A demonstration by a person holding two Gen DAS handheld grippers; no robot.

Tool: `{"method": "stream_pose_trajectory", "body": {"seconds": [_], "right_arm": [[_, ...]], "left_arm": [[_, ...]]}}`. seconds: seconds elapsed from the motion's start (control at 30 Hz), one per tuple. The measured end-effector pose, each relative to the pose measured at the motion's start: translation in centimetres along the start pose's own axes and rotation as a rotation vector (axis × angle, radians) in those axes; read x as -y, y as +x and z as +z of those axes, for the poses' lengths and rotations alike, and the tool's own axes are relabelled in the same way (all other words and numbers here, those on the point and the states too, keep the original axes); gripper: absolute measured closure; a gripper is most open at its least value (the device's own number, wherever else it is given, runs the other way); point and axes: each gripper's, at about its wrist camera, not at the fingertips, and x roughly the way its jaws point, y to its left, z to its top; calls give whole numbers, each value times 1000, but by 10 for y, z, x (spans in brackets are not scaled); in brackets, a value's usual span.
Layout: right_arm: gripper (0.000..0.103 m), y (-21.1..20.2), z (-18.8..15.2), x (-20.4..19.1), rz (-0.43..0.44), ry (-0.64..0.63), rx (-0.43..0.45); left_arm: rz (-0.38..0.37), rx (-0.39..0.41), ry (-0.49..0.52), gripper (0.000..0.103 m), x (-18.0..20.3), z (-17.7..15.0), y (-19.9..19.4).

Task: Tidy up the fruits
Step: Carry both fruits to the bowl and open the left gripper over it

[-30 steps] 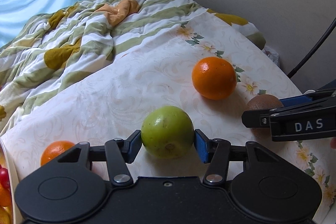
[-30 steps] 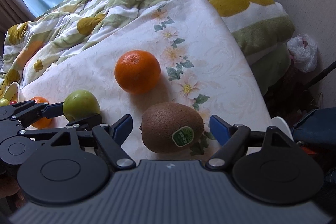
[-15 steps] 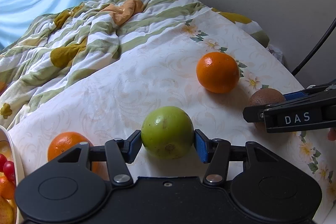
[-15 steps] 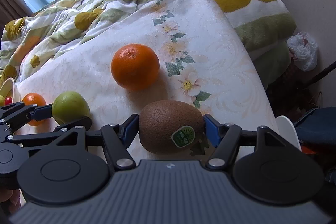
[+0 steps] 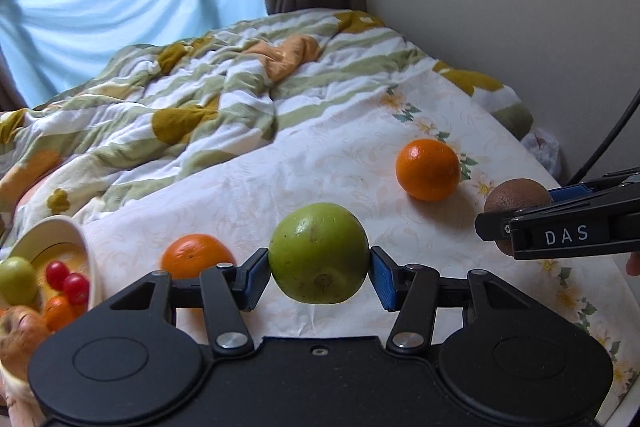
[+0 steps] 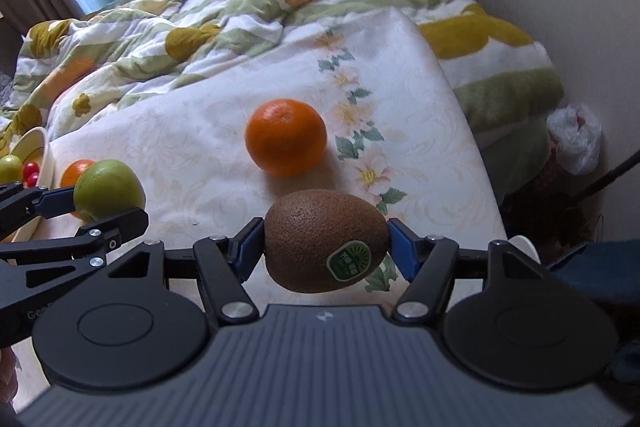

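Observation:
My left gripper (image 5: 319, 277) is shut on a green apple (image 5: 319, 253) and holds it a little above the floral bedsheet (image 5: 304, 183). My right gripper (image 6: 326, 247) is shut on a brown kiwi (image 6: 326, 241) with a green sticker, lifted off the sheet. The kiwi (image 5: 516, 195) and the right gripper show at the right edge of the left wrist view; the apple (image 6: 109, 189) shows at the left of the right wrist view. A large orange (image 5: 427, 169) (image 6: 285, 142) lies on the sheet beyond both. A smaller orange (image 5: 197, 255) (image 6: 78, 171) lies near the bowl.
A white bowl (image 5: 76, 231) (image 6: 38, 143) at the left holds a green fruit, red cherry tomatoes and other fruit. A rumpled striped quilt (image 5: 192, 107) covers the far bed. A wall (image 5: 500, 7) runs along the right, with a white plastic bag (image 6: 576, 139) beside the bed's edge.
The right gripper's jaws closed onto the kiwi and lifted it off the sheet. The left gripper rose with the apple, bringing the bowl into view at the left.

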Motion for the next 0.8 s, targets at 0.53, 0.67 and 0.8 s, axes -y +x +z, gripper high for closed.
{"method": "stream_pose_trajectory", "body": {"seconds": [0.53,0.67,0.8], "right_arm": [[22,-72,-1,-37,121,-166,126],[22,-82,1,-56,161,-244,143],[22,-86,4,-81,206,-311,154]], "left_arm": [[184,133,-205,45,-13,-36,-98],[239,145,-272,46,-27,-45,-115],[290,160,-338,46,-51,-52,-130]]}}
